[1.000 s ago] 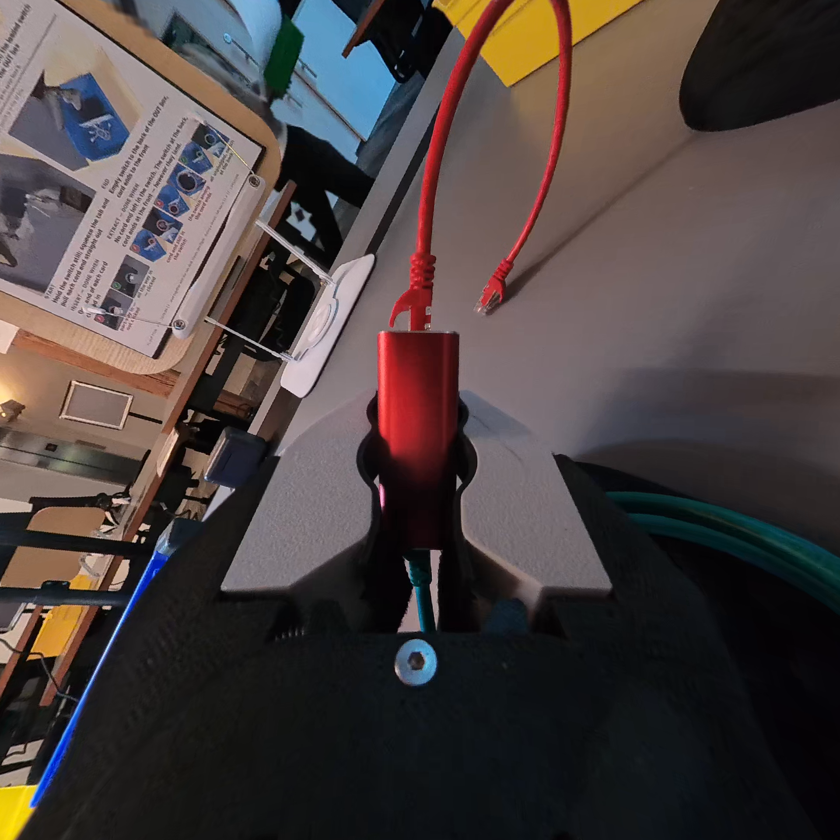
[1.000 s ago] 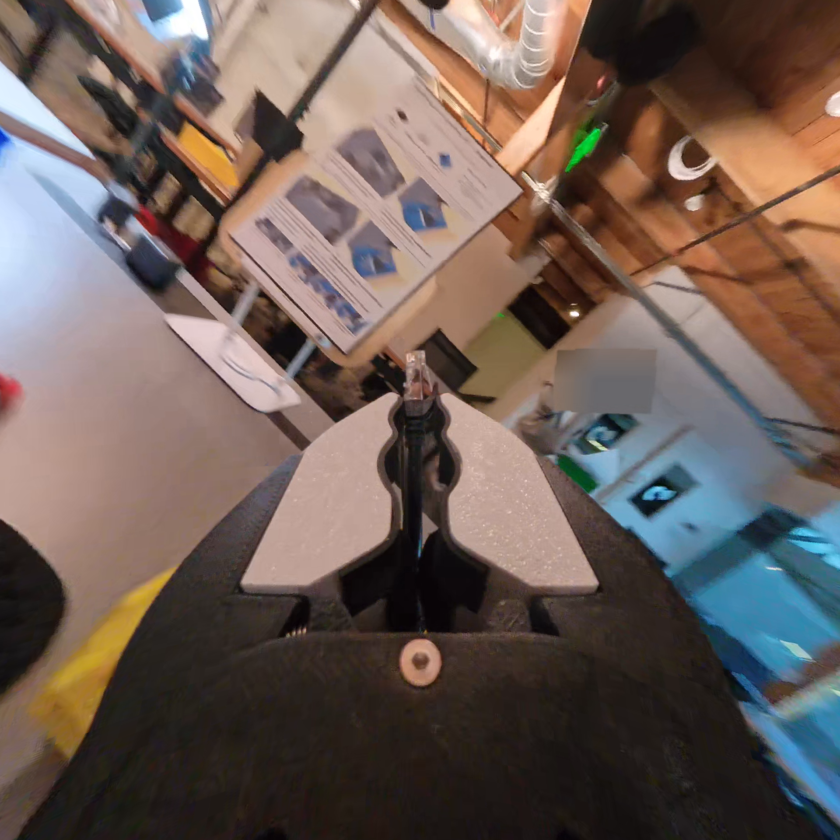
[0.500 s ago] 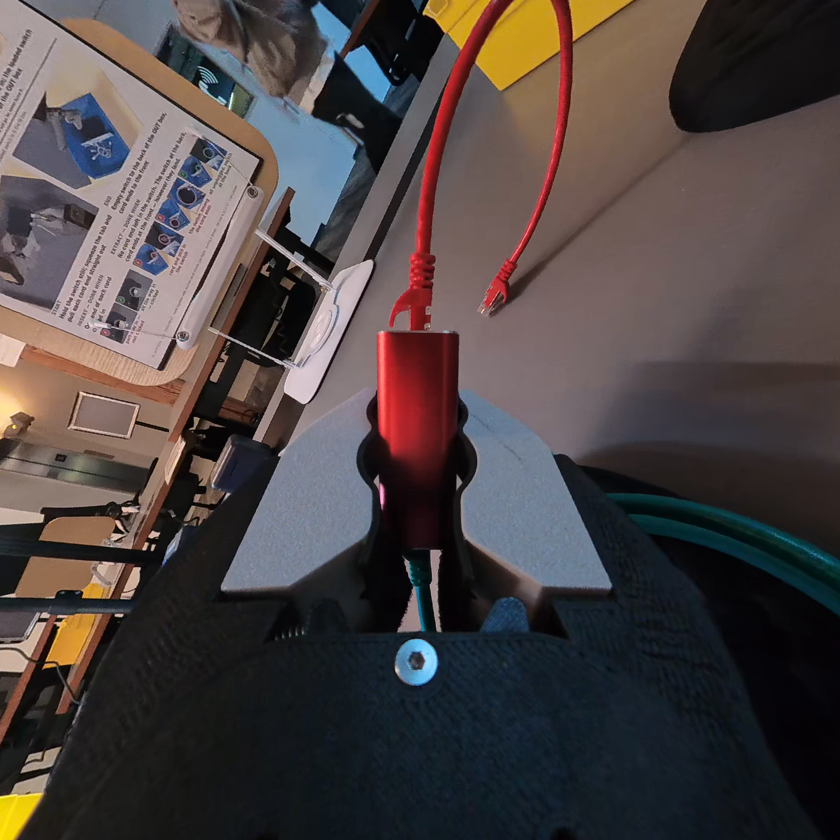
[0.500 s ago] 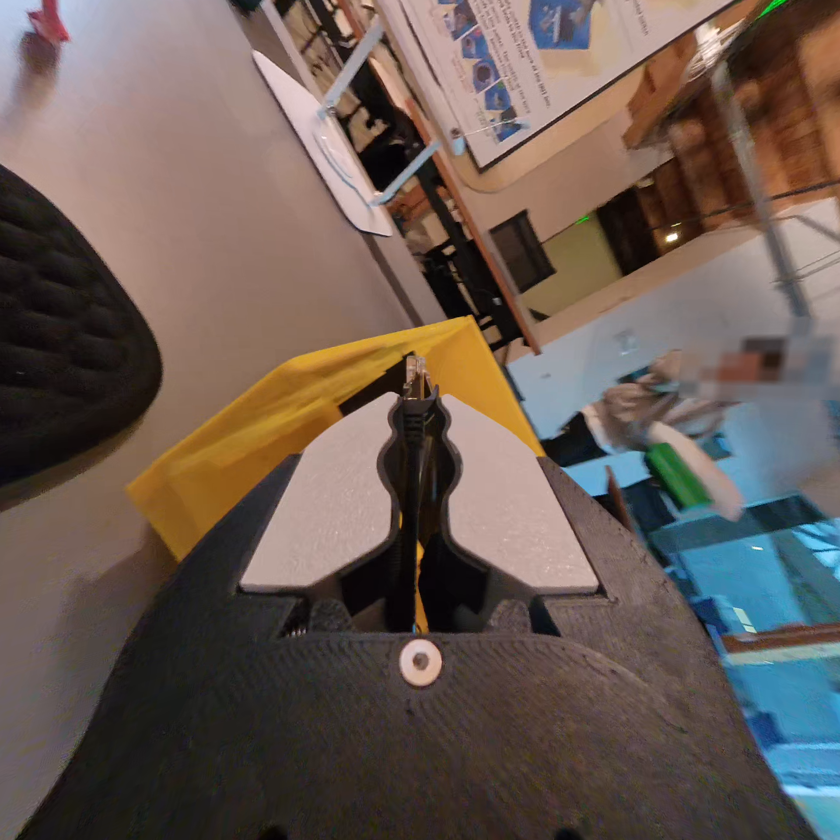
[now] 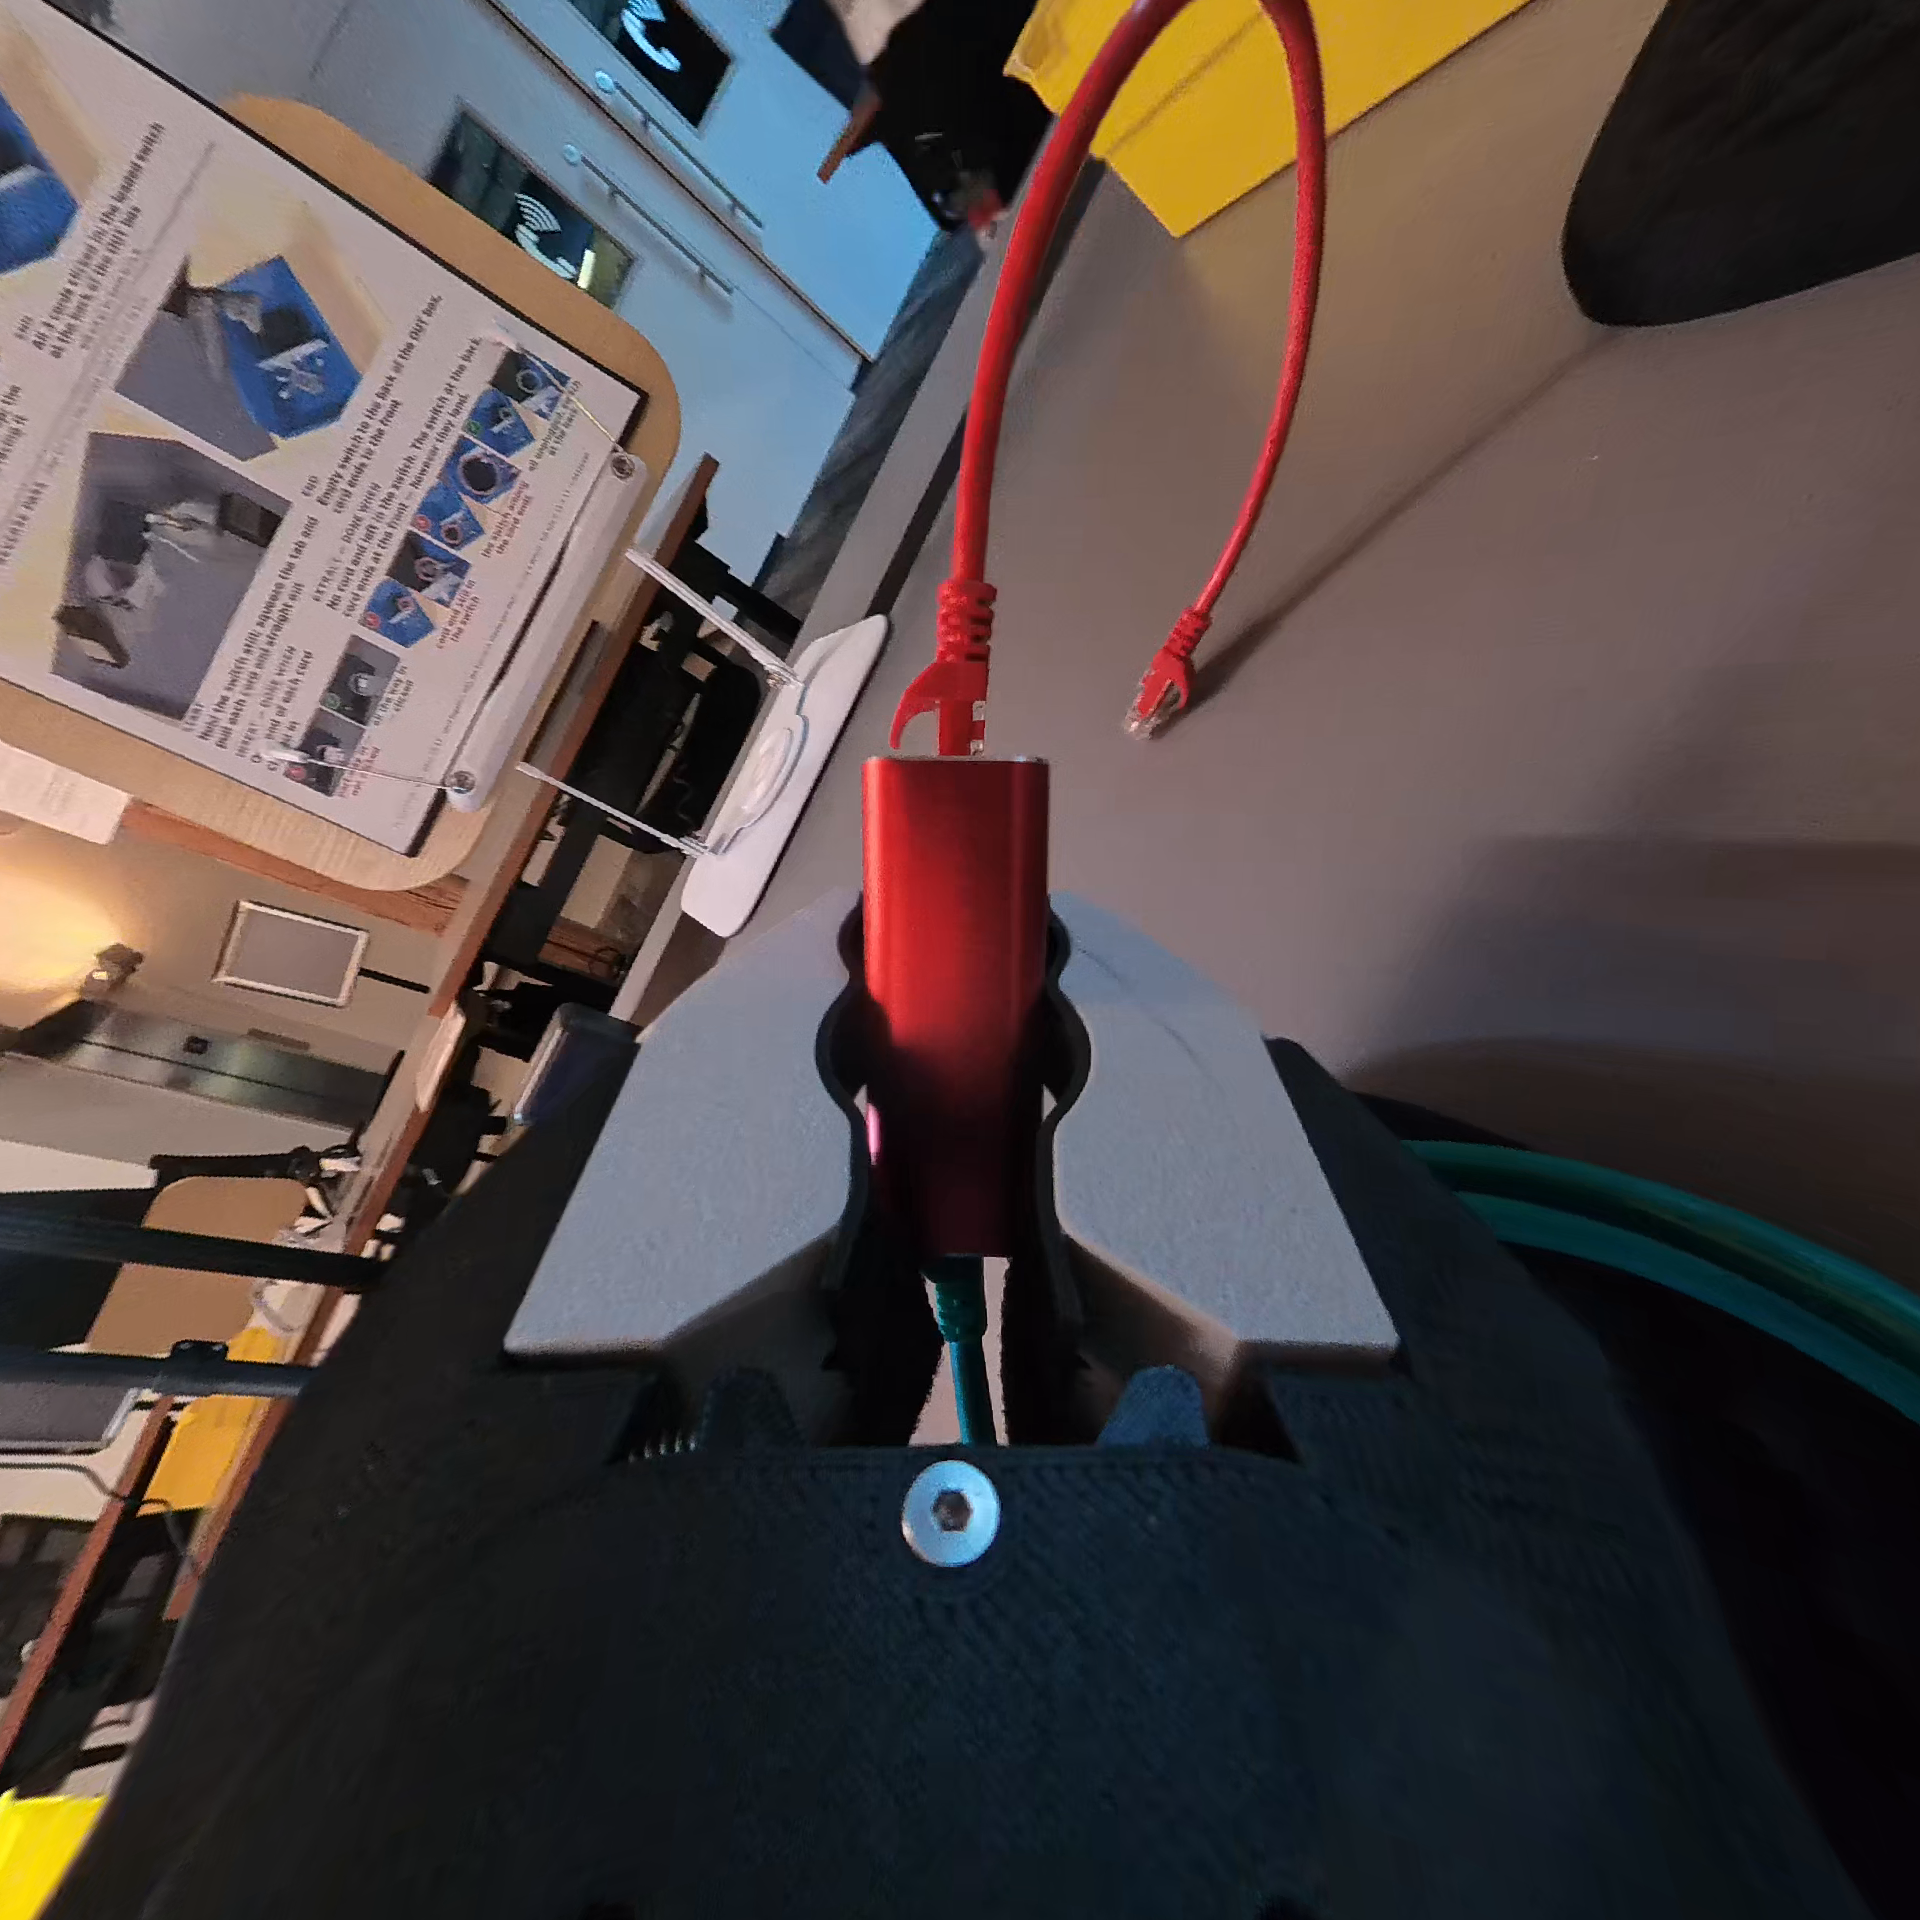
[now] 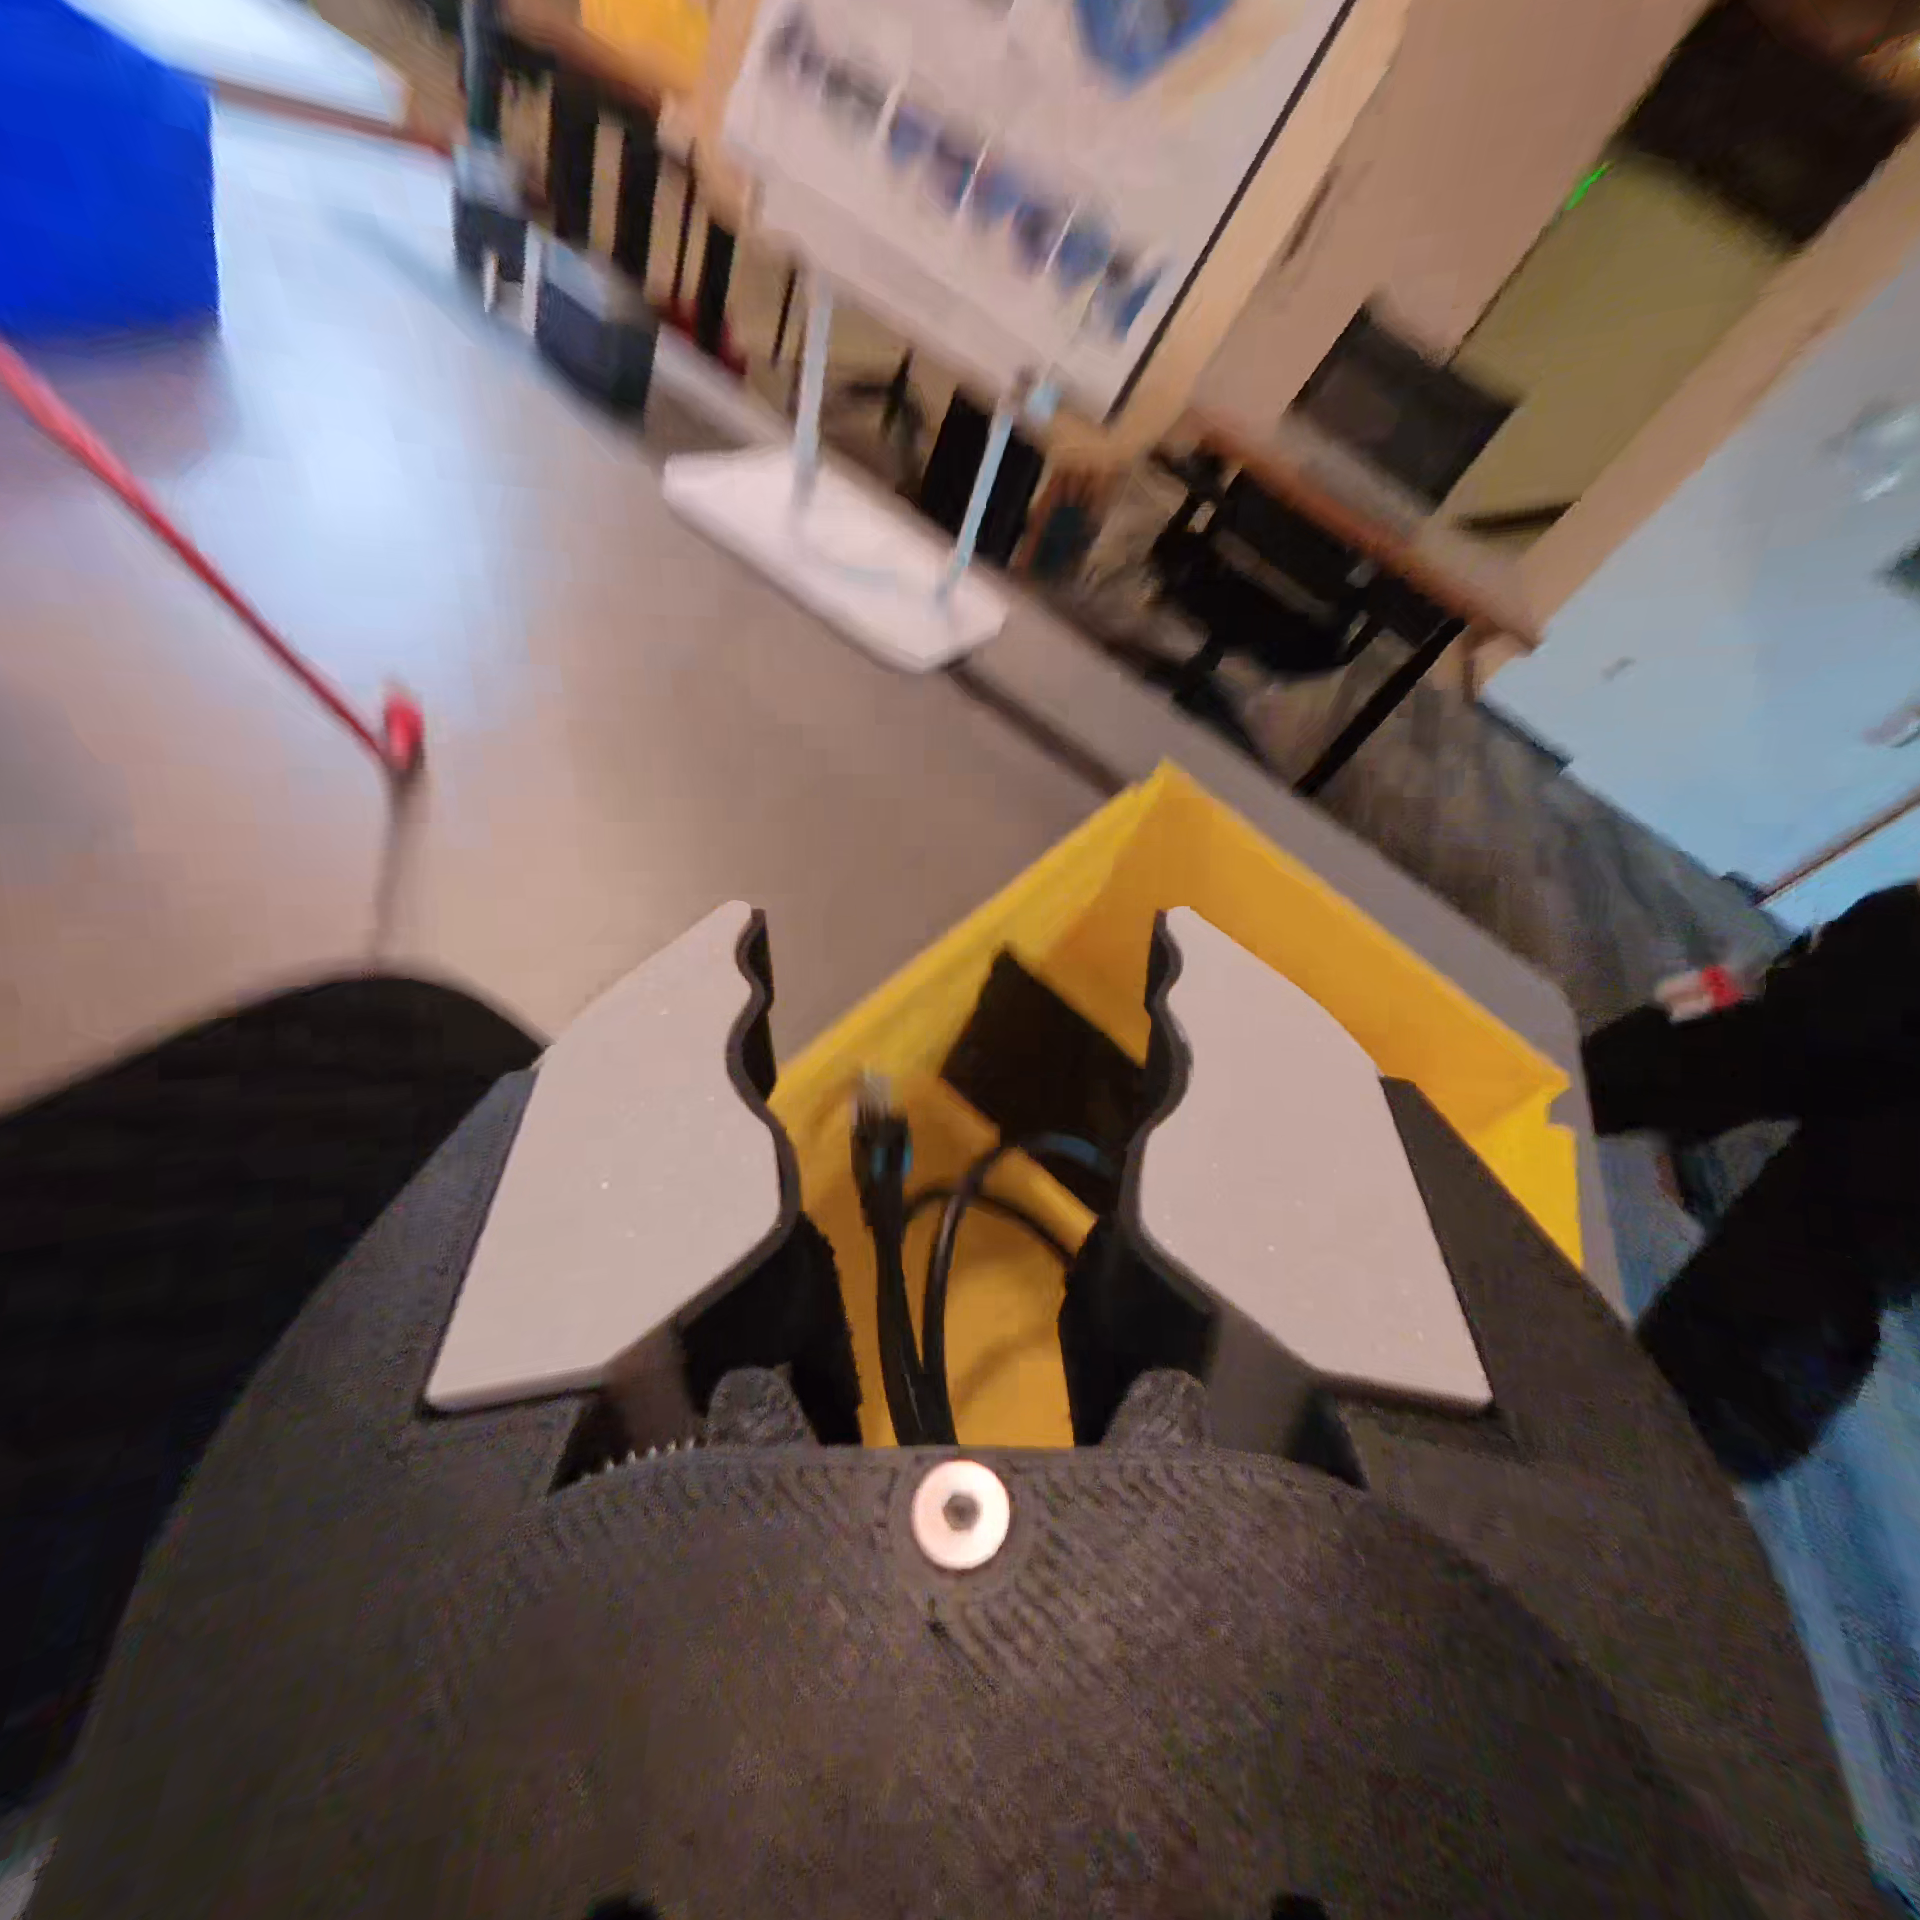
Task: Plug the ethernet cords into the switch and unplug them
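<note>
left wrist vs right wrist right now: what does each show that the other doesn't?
Left wrist only: left gripper shut on the red switch, a red cord plugged into its far end, a green cord at its near end.

Right wrist only: right gripper open over the yellow bin, a black cord below it.

Both: grey table, sign stand, the red cord's loose plug.

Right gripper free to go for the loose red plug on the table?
Probably yes. The right gripper is open with nothing between its fingers, and bare table lies between it and the loose red plug.
</note>
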{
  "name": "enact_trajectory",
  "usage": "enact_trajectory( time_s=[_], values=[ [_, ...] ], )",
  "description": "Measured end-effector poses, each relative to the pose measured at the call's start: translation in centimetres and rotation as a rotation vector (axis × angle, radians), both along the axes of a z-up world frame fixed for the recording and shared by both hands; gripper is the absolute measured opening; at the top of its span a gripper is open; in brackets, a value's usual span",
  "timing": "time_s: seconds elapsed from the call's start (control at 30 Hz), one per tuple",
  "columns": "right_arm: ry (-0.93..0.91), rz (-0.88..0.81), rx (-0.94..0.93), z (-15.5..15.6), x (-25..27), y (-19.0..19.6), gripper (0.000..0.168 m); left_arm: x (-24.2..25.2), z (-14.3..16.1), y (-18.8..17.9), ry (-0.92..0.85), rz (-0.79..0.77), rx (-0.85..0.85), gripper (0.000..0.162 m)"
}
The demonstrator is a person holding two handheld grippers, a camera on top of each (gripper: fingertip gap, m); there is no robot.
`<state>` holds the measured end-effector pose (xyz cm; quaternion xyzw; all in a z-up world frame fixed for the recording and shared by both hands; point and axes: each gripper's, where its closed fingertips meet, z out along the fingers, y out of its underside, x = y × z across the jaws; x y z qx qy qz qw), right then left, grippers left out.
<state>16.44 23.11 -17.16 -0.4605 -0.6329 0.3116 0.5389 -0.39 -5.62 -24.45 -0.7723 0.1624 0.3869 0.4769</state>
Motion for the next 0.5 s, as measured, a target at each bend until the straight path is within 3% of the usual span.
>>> enact_trajectory(
  time_s=[0.1, 0.2, 0.3, 0.37, 0.43, 0.5],
  values=[
    [0.27, -0.027, 0.019, 5.5, -0.2, -3.0, 0.063, -0.2, 0.8, -0.1, 0.078, 0.021, 0.039, 0.028],
    [0.377, 0.245, -0.128, 7.2, -1.9, -10.9, 0.058, -0.3, 1.8, -0.3, 0.187, 0.034, 0.068, 0.028],
    [0.169, 0.686, -0.645, 5.2, -3.2, -20.6, 0.081, -0.6, 3.0, -0.7, 0.387, 0.054, 0.063, 0.028],
    [0.0, 0.886, -0.945, 4.9, -3.2, -24.4, 0.095, -0.3, 3.5, -0.8, 0.546, 0.026, 0.033, 0.028],
    [-0.092, 0.898, -1.044, 4.3, -4.8, -25.3, 0.092, 0.3, 3.8, -0.8, 0.695, -0.023, 0.024, 0.028],
    [-0.199, 0.802, -0.985, 1.9, -7.8, -25.0, 0.09, 1.6, 4.1, -0.4, 0.796, -0.094, 0.042, 0.028]
  ],
)
